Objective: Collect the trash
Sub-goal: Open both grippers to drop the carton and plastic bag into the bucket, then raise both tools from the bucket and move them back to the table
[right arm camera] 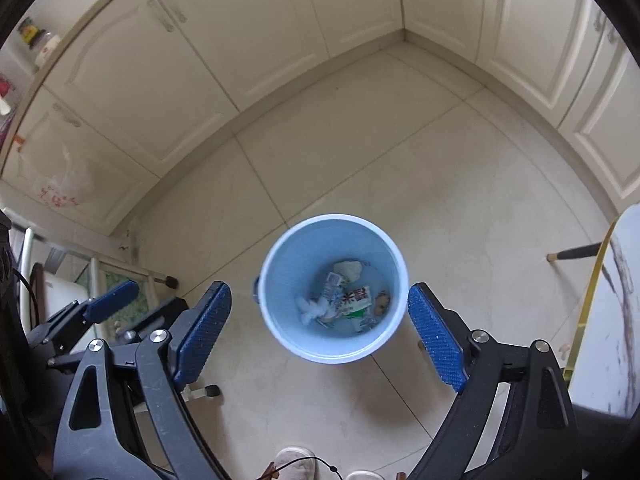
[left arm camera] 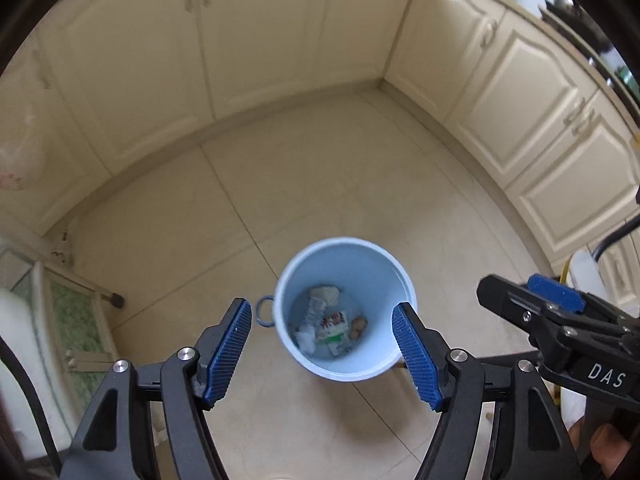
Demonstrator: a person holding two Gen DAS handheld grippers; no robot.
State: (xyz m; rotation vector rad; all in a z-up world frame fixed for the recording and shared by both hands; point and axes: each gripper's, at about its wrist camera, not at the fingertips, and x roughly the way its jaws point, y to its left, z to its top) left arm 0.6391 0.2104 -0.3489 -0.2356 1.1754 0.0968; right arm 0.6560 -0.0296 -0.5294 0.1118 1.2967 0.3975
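Note:
A light blue bin (left arm camera: 380, 364) (right arm camera: 280, 328) stands on the tiled floor below both grippers. Inside lie several bits of trash: a red-and-white packet (left arm camera: 334, 322) (right arm camera: 357, 298), crumpled white paper (right arm camera: 310, 306), a pale lump (left arm camera: 326, 293) (right arm camera: 347, 269) and a brownish scrap (left arm camera: 357, 326) (right arm camera: 382, 301). My left gripper (left arm camera: 322, 354) hangs above the bin, open, with nothing between its blue pads (left arm camera: 230, 354). My right gripper (right arm camera: 320, 334) is also over the bin, open and empty. The right gripper (left arm camera: 552, 300) shows at the right edge of the left wrist view; the left gripper (right arm camera: 114, 300) shows at the left of the right wrist view.
Cream cabinet doors (left arm camera: 280, 40) (right arm camera: 200, 60) line the far and right walls, meeting in a corner. A thin plastic bag (right arm camera: 64, 184) hangs on a cabinet at left. A glass-topped table with metal legs (left arm camera: 60, 300) stands left. A white table with a gold edge (right arm camera: 608, 300) is at right. A slippered foot (right arm camera: 296, 462) is below.

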